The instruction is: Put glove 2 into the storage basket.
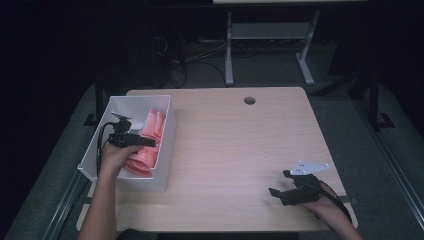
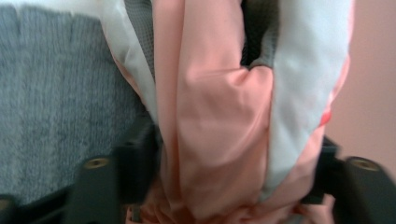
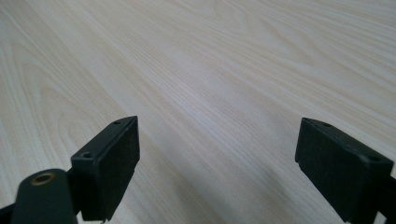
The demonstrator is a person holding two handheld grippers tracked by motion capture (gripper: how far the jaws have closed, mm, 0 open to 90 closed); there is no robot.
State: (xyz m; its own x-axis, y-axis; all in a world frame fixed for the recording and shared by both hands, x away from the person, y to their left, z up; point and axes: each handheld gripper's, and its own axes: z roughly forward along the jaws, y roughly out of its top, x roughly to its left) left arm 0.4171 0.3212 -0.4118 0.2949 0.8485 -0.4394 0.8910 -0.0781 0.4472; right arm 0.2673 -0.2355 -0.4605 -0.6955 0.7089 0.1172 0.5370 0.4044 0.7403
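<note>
Pink cloth [image 2: 219, 140] sits between spread left tongs [image 2: 224, 186] inside white bin [image 1: 167, 145]; right tongs [image 3: 219, 172] gape.

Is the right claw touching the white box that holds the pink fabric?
Apart. In the high view the right claw sits across bare table from the white box.

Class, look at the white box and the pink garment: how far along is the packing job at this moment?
Looks done: the pink garment already lies inside the white box at the table's left edge.
In hand: the left gripper is in the box with the cloth between its jaws, which stand apart.
Left: drawing that gripper out. The right gripper rests open over bare wood, holding nothing.
</note>
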